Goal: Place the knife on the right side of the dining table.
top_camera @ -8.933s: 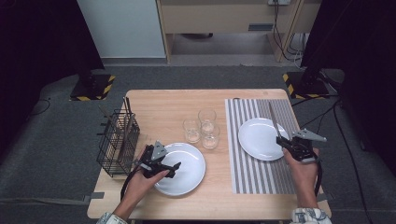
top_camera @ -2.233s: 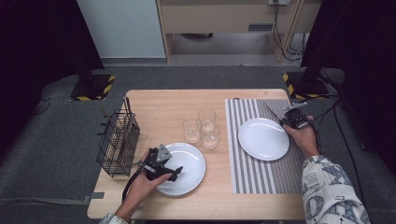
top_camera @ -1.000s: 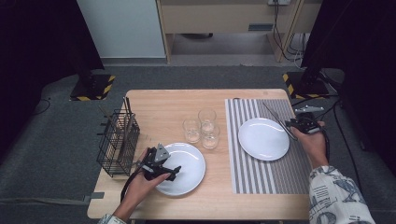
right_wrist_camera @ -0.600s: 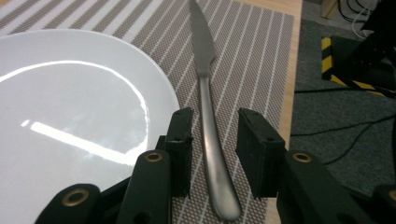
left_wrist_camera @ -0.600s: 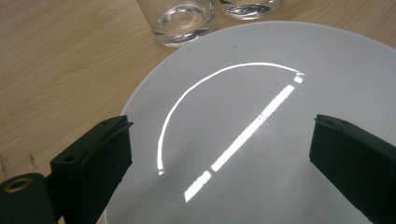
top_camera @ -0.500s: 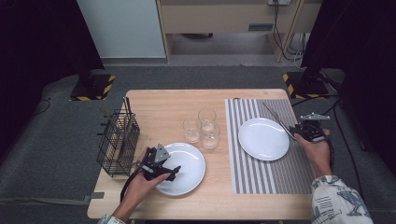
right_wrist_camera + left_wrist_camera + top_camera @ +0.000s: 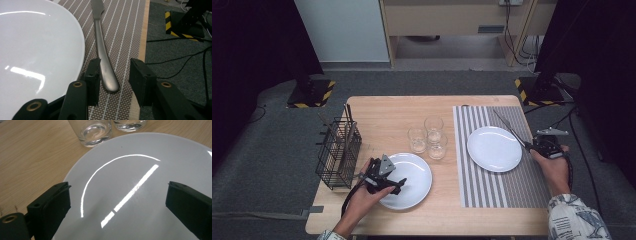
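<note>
A silver knife (image 7: 100, 37) lies on the striped mat (image 7: 122, 30), just right of a white plate (image 7: 37, 37). My right gripper (image 7: 115, 72) straddles the knife's handle end. Its jaws have just been opening; the handle lies between them beside the left pad, and the right pad stands clear of it. From above, the right gripper (image 7: 532, 146) sits at the mat's right edge with the knife (image 7: 509, 131) pointing away from it. My left gripper (image 7: 117, 205) hovers open over a second white plate (image 7: 140, 157), with nothing between its jaws; the high view shows this left gripper (image 7: 399, 182) at that plate's (image 7: 417, 175) left rim.
Three empty glasses (image 7: 428, 137) stand in the middle of the wooden table, and two glasses (image 7: 93, 131) show beyond the left plate. A black wire basket (image 7: 338, 152) holding cutlery stands at the left edge. The right plate (image 7: 494, 148) rests on the mat (image 7: 502, 180).
My right hand has drawn back toward the near edge along the plate's right side, and the knife now rests flat on the mat. The left hand has kept still.
</note>
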A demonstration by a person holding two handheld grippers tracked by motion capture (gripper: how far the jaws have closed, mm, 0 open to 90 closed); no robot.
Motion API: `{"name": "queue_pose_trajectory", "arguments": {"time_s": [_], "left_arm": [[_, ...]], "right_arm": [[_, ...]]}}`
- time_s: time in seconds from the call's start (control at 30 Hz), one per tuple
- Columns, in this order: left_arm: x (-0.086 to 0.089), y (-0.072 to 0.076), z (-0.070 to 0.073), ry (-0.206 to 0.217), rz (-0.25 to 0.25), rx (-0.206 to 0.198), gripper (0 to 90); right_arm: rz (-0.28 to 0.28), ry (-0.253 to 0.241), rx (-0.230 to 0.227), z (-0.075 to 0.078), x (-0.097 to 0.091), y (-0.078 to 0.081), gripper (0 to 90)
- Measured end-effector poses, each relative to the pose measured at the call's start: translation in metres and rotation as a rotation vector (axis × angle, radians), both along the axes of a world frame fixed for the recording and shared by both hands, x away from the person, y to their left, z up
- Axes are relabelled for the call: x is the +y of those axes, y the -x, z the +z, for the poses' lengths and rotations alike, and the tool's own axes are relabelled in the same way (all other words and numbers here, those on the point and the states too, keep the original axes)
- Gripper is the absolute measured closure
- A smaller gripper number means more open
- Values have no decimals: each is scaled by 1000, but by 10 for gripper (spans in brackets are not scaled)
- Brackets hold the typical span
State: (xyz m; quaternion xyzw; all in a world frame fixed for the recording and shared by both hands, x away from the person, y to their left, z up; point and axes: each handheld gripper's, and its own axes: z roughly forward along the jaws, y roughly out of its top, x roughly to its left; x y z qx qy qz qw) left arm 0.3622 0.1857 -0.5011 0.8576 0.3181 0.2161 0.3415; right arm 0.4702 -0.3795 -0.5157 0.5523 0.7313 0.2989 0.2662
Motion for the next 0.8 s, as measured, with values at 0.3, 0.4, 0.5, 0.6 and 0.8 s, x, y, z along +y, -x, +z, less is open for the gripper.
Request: {"name": "queue_pose_trajectory", "arguments": {"time_s": [0.3, 0.4, 0.5, 0.6, 0.8], "left_arm": [[-1, 1, 1, -8, -2, -3, 48], [-1, 1, 1, -7, -2, -3, 49], [-1, 1, 1, -6, -4, -3, 49], [-1, 1, 1, -5, -5, -3, 49], [0, 1, 2, -1, 1, -7, 49]], "right_arm": [[-27, 24, 24, -7, 2, 0, 595], [-32, 23, 27, -8, 2, 1, 599], [-31, 26, 30, -9, 3, 1, 607], [-28, 31, 38, -10, 3, 2, 611], [-27, 11, 35, -11, 2, 3, 653]]}}
